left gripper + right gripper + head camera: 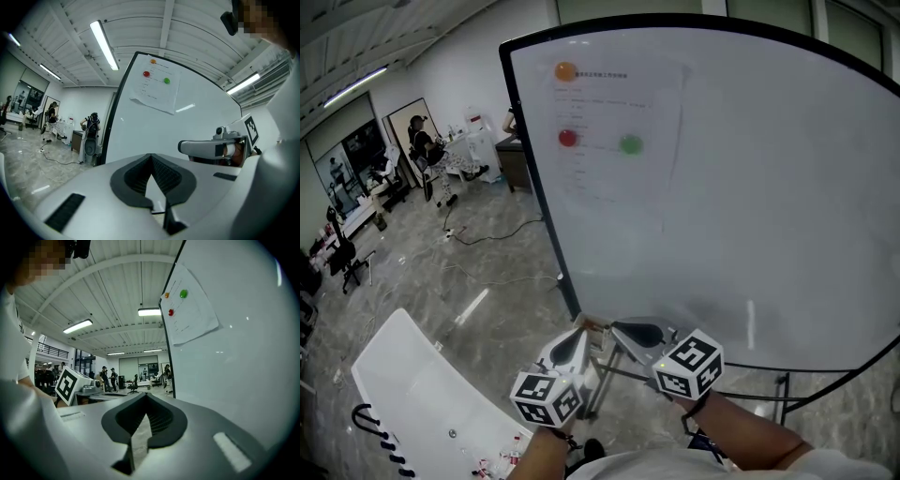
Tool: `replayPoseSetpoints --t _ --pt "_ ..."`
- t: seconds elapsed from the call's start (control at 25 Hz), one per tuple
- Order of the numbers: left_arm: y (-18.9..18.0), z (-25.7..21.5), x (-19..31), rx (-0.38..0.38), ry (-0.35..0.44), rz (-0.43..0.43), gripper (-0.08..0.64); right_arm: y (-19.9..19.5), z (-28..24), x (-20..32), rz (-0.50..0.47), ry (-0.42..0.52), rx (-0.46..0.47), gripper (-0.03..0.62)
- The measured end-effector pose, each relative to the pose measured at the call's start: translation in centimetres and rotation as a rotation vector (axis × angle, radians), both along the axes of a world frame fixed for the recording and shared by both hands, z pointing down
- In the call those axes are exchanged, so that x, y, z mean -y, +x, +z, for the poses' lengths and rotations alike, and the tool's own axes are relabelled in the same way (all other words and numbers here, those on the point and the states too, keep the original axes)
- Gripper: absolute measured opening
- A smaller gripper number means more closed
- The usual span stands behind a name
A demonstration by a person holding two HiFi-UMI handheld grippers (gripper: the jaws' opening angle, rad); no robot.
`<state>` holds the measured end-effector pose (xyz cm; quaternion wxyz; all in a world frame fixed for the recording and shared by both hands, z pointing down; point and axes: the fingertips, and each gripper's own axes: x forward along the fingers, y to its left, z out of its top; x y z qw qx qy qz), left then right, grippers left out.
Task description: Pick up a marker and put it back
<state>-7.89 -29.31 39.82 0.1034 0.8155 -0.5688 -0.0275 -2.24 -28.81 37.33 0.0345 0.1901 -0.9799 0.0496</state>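
No marker shows in any view. A large whiteboard (pixel 741 187) fills the head view, with a paper sheet (pixel 614 141) pinned to it by an orange (pixel 566 71), a red (pixel 568 138) and a green magnet (pixel 630 144). Both grippers hang just below the board's lower left corner. My left gripper (pixel 571 348) points up toward the board's frame; its jaws (pixel 151 155) meet at the tips with nothing between them. Close beside it on the right, my right gripper (pixel 639 332) has its jaws (pixel 146 394) shut and empty too. Each gripper shows in the other's view: the right gripper (pixel 187 146) and the left one's marker cube (pixel 70 384).
A long white table (pixel 422 394) with small items stands at the lower left. The board's stand legs (pixel 783 389) reach the grey floor at the right. Cables (pixel 487 234) trail over the floor, and people (pixel 420 141) with chairs and desks are far off at the left.
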Motion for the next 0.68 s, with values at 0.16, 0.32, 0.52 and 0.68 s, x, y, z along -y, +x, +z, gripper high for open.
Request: replayPoseSetpoints --t 0.16,0.32,0.52,0.68 --pt "0.5 -0.1 0.1 0.003 0.003 0.002 0.002 0.1 0.1 -0.1 -0.013 -0.008 0.007 0.002" --pt "0.7 -0.3 0.3 -0.002 0.004 0.000 0.002 0.1 0.1 -0.2 -0.029 -0.018 0.014 0.003" --pt "1.4 -0.9 0.4 -0.002 0.014 0.010 0.002 0.5 -0.3 0.0 -0.029 -0.014 0.023 0.003" --pt "1.7 -1.3 0.5 0.001 0.019 0.010 0.002 0.7 -0.6 0.0 -0.032 -0.018 0.031 0.003"
